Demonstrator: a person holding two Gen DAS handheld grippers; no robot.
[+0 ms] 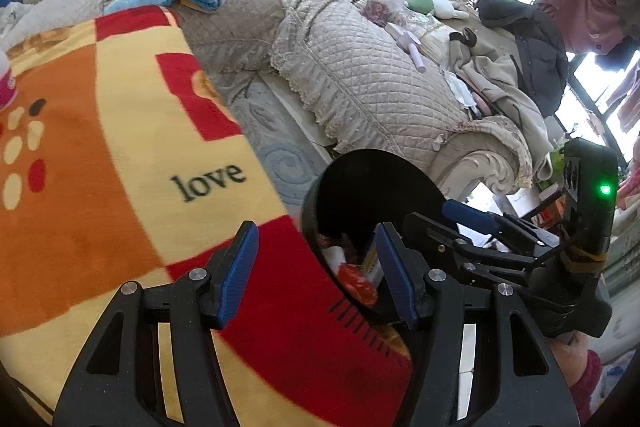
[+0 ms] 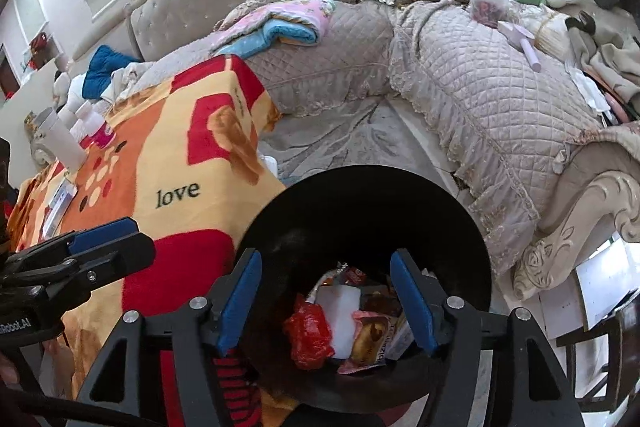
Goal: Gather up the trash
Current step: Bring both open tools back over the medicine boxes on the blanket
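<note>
Right gripper jaws apart, nothing held, poised above black bin | trash: red wrapper and packets lay inside, directly below | left gripper likewise parted, empty, over blanket beside bin rim.

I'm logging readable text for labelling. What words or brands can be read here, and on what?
"love": on the blanket.
"Robot.AI", start cut off: on the left tongs body.
Wrapper print in the black bin: unreadable.
Card on the blanket: too small.
</note>
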